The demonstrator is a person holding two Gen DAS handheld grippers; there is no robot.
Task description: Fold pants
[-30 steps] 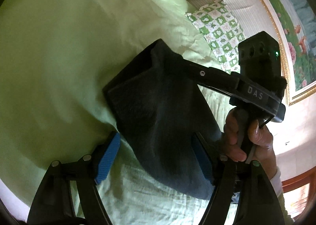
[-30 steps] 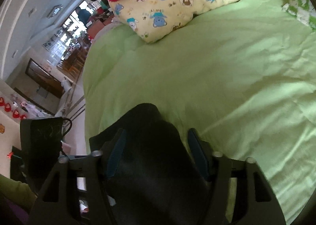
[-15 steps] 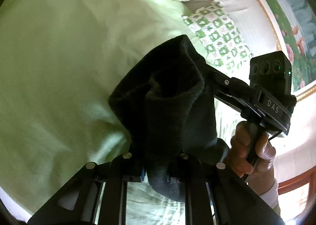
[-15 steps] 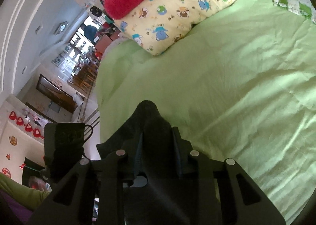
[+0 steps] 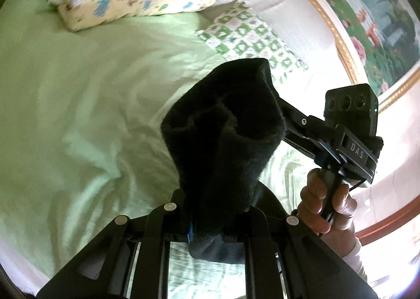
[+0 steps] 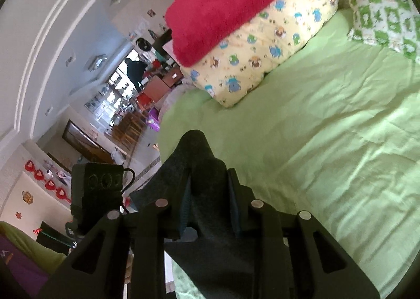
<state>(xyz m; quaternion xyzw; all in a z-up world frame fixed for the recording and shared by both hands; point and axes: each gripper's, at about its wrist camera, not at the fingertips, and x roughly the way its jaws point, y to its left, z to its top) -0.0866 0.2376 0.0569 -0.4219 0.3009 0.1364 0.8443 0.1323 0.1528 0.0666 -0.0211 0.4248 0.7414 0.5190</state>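
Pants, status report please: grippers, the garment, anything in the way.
Left gripper shut on the pants. Right gripper shut on them too. Pants bunched, held above green sheet. Pillows far side, not obstructing.

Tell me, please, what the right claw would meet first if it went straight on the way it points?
Probably the green bedsheet; the right claw, shut on the dark pants, points over it toward the cartoon-print pillow. Depth is unclear.
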